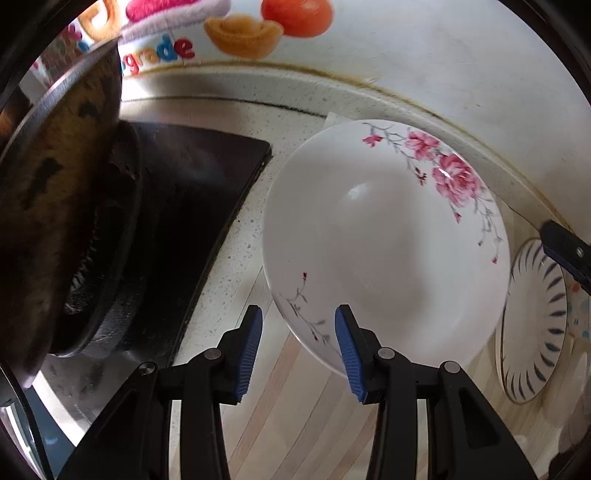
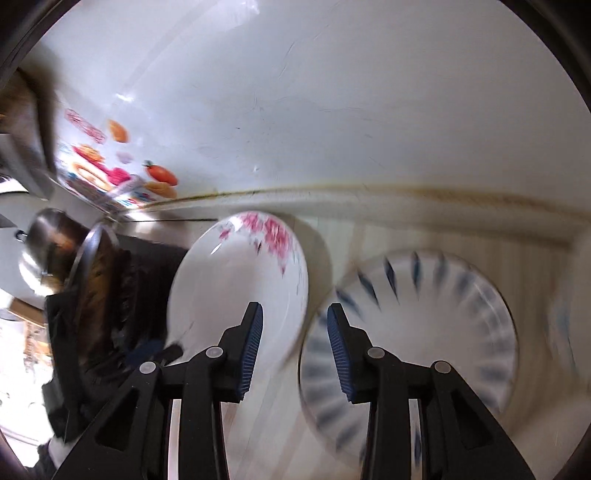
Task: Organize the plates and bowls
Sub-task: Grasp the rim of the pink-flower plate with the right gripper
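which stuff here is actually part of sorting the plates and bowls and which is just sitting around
Part of the job:
floral plate
blue-striped plate
left tool
right tool

Just lying about:
wok
black stove top
colourful wall sticker

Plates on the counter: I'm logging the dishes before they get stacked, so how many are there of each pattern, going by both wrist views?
Pink-flower plate: 1
Dark-striped plate: 1
Total: 2

A further dish edge with coloured specks shows at the far right of the left wrist view, too cropped to count.
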`<state>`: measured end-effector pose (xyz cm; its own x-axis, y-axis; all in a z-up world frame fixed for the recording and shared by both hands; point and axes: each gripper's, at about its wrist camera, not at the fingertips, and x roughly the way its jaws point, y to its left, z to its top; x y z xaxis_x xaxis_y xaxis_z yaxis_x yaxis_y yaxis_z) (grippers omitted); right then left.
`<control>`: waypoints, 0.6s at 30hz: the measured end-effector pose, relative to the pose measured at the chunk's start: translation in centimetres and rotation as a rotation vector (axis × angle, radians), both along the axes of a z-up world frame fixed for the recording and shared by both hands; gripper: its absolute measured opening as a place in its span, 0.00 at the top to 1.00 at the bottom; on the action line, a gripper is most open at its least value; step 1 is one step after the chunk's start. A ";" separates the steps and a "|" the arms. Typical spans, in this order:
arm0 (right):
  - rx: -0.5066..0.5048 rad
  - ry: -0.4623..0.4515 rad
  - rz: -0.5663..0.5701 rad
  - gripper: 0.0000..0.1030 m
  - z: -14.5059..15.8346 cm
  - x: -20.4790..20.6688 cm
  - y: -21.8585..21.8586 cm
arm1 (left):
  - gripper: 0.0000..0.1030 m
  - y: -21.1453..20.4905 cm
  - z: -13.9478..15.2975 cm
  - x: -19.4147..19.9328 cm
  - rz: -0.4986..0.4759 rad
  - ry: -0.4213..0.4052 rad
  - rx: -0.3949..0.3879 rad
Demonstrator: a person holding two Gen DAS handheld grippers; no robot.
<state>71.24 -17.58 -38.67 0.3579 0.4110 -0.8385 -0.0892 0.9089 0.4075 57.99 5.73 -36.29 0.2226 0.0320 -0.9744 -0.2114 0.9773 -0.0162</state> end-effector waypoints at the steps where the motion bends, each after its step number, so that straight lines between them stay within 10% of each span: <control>1: -0.010 0.003 0.006 0.62 -0.7 0.9 0.4 | 0.63 0.3 -0.3 0.3 0.008 0.004 -0.008; 18: 0.037 0.033 0.011 0.84 -7.8 7.0 3.3 | 0.69 1.3 -1.8 1.3 -0.028 -0.053 -0.027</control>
<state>78.26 -14.29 -46.46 0.3256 0.4455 -0.8340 -0.0849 0.8923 0.4434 59.29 7.03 -38.09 0.2743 -0.0014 -0.9616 -0.1818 0.9819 -0.0533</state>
